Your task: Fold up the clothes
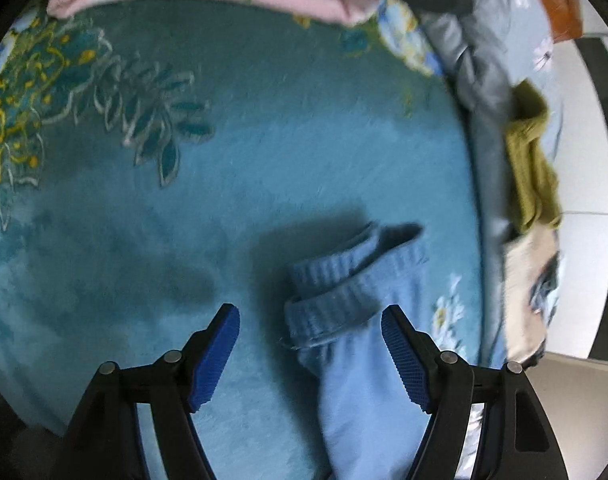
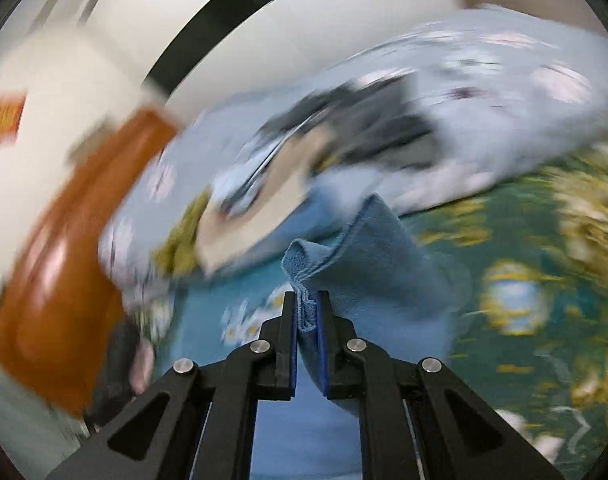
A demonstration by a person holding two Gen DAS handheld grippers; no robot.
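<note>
Right gripper (image 2: pixel 305 308) has its jaws pinched tight on a bunched edge of the blue garment (image 2: pixel 367 248), lifting it off the bed (image 1: pixel 264 140) for folding, while left gripper (image 1: pixel 309 316) hovers wide open, empty, straddling its ribbed cuff (image 1: pixel 335 292).

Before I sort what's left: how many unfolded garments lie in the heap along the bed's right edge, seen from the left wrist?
3 at least: a grey garment at the top, an olive knit below it, a cream piece lowest. Blur and overlap may hide more.
</note>
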